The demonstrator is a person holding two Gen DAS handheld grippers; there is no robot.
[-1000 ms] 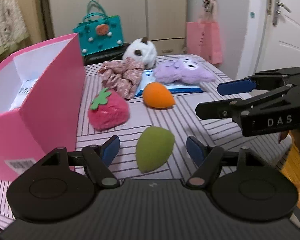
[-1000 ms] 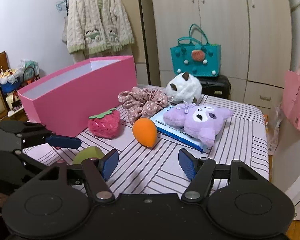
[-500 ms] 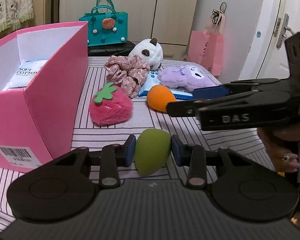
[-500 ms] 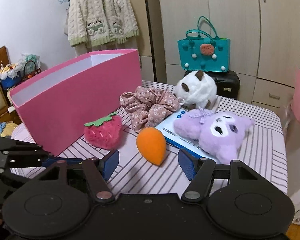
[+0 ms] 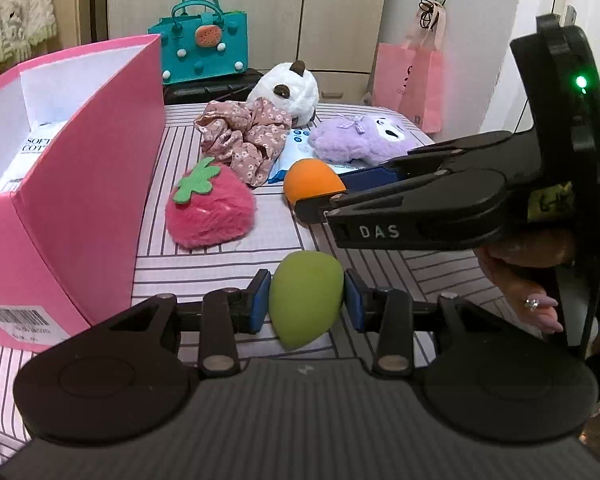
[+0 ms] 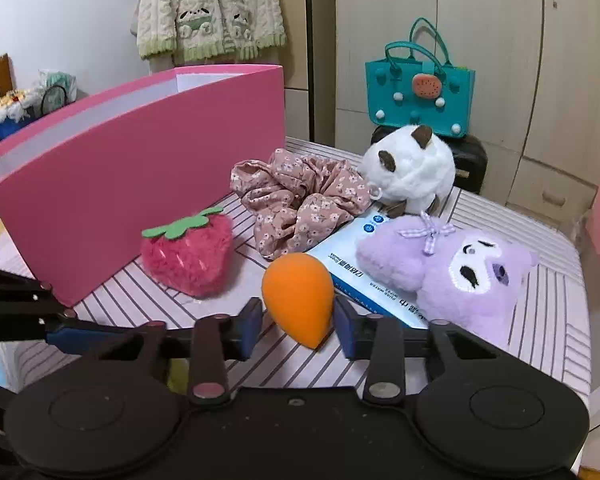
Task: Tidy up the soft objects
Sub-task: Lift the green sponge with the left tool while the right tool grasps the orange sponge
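your left gripper (image 5: pixel 305 302) sits at lower centre of the left wrist view with both blue pads pressed against the flanks of the green sponge (image 5: pixel 306 298); it is clamped on that sponge, pointed end down, over the striped tablecloth (image 5: pixel 220 260).

your right gripper (image 6: pixel 296 322) sits at lower centre of the right wrist view, with its blue pads on either side of the orange sponge (image 6: pixel 298 298). the pads look to be at the sponge's sides, but contact cannot be confirmed from either view, so its state cannot be told. in the left wrist view the same gripper enters from the right edge and its fingers reach to the orange sponge at mid-frame.

the pink box (image 5: pixel 80 184) stands at the left of the left wrist view, open on top, with a white packet (image 5: pixel 28 152) inside. the strawberry plush (image 6: pixel 188 256) lies just beside the box wall, left of centre in the right wrist view. above it lies the floral scrunchie (image 6: pixel 300 208), touching the white plush (image 6: pixel 410 172) in the upper centre. the purple plush (image 6: pixel 456 272) rests at right on a blue-and-white wipes pack (image 6: pixel 352 256).
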